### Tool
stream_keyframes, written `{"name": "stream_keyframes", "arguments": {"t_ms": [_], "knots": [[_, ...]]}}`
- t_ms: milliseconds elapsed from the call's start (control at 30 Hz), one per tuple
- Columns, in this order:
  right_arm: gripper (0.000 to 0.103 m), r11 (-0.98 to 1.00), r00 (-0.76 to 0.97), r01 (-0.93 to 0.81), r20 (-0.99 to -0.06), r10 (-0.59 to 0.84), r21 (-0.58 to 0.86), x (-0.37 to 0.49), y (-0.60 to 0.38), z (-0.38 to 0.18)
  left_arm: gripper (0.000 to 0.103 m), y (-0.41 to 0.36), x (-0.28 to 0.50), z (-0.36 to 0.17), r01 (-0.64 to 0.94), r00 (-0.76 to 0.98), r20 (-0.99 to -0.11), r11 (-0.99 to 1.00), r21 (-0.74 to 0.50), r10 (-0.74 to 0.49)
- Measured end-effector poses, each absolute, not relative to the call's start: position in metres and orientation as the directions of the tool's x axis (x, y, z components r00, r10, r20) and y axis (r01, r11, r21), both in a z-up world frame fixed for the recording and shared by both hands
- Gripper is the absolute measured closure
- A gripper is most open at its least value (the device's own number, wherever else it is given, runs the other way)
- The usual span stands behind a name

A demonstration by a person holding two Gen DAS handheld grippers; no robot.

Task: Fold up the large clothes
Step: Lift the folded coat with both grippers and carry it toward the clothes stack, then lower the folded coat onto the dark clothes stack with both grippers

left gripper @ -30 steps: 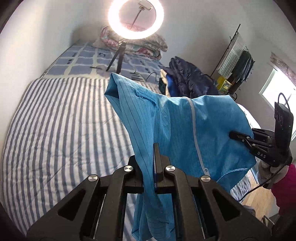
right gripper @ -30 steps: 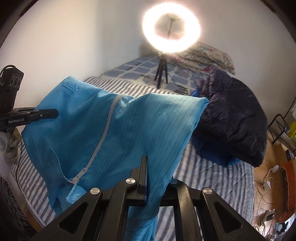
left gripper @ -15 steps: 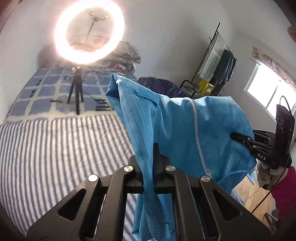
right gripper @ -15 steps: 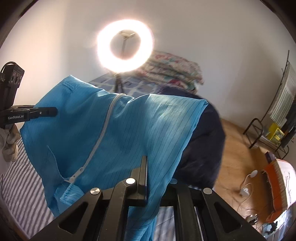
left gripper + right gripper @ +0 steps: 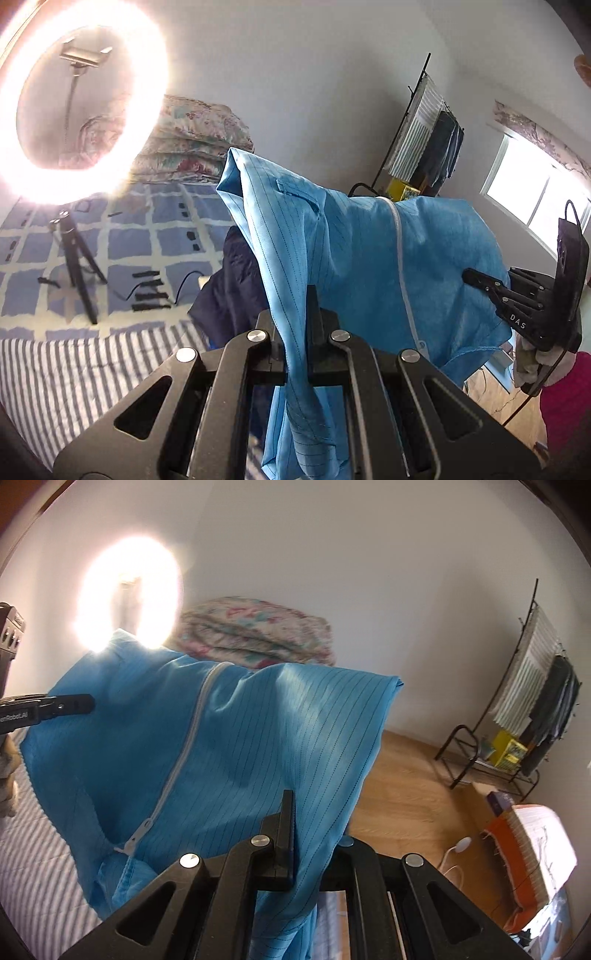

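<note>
Blue zip-front garment [image 5: 369,258] stretched in the air above the striped bed [image 5: 74,369], left gripper [image 5: 295,332] and right gripper [image 5: 306,834] jaws each clamped on an edge, keeping it spread for folding.

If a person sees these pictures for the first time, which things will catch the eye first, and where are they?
The bright blue garment fills the middle of both views, held up in the air and stretched between the left claw and the right claw, each shut on its cloth. The glaring ring light comes next, at upper left on a tripod standing on the bed. A folded floral quilt lies against the wall behind.
</note>
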State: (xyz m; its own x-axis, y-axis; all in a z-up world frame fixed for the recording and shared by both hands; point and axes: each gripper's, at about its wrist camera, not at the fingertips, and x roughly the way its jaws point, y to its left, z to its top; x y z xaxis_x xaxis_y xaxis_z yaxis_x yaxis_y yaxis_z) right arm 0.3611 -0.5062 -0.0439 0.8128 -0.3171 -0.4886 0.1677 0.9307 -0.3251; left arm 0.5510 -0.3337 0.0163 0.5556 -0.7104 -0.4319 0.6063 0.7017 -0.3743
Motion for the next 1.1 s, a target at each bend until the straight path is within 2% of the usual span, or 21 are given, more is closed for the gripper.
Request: {"name": "stream_keyframes", "arguments": {"t_ms": [267, 333, 533, 700, 900, 933, 967, 1033, 1100], "knots": [[0.1, 0.943, 0.801, 0.231, -0.503, -0.324, -0.239, 0.425, -0.56, -0.066, 0.1, -0.383, 0.603, -0.01, 0.555, 0.584, -0.491, 0.759, -0.34, -0.646], [0.1, 0.941, 0.788, 0.231, -0.519, -0.33, -0.248, 0.441, -0.563, -0.082, 0.1, -0.392, 0.614, -0.022, 0.533, 0.591, -0.525, 0.785, -0.316, -0.612], [0.099, 0.947, 0.732, 0.245, -0.601, -0.32, -0.207, 0.479, -0.583, -0.127, 0.099, -0.399, 0.65, -0.064, 0.462, 0.562, -0.596, 0.815, -0.35, -0.574], [0.098, 0.941, 0.667, 0.244, -0.664, -0.338, -0.233, 0.505, -0.591, -0.166, 0.098, -0.414, 0.654, -0.09, 0.466, 0.558, -0.632, 0.833, -0.299, -0.539], [0.096, 0.956, 0.686, 0.249, -0.668, -0.288, -0.156, 0.503, -0.606, -0.182, 0.093, -0.418, 0.657, -0.103, 0.445, 0.56, -0.645, 0.845, -0.294, -0.52], [0.093, 0.958, 0.694, 0.249, -0.665, -0.278, -0.141, 0.499, -0.608, -0.18, 0.091, -0.417, 0.655, -0.1, 0.437, 0.573, -0.643, 0.853, -0.284, -0.507], [0.083, 0.957, 0.696, 0.257, -0.662, -0.279, -0.133, 0.496, -0.612, -0.178, 0.09, -0.415, 0.653, -0.097, 0.433, 0.578, -0.642, 0.856, -0.28, -0.503], [0.072, 0.955, 0.706, 0.275, -0.651, -0.277, -0.108, 0.489, -0.617, -0.172, 0.085, -0.41, 0.649, -0.09, 0.425, 0.587, -0.639, 0.861, -0.281, -0.498], [0.067, 0.956, 0.714, 0.279, -0.646, -0.27, -0.092, 0.48, -0.619, -0.166, 0.077, -0.402, 0.644, -0.081, 0.403, 0.602, -0.632, 0.869, -0.287, -0.488]]}}
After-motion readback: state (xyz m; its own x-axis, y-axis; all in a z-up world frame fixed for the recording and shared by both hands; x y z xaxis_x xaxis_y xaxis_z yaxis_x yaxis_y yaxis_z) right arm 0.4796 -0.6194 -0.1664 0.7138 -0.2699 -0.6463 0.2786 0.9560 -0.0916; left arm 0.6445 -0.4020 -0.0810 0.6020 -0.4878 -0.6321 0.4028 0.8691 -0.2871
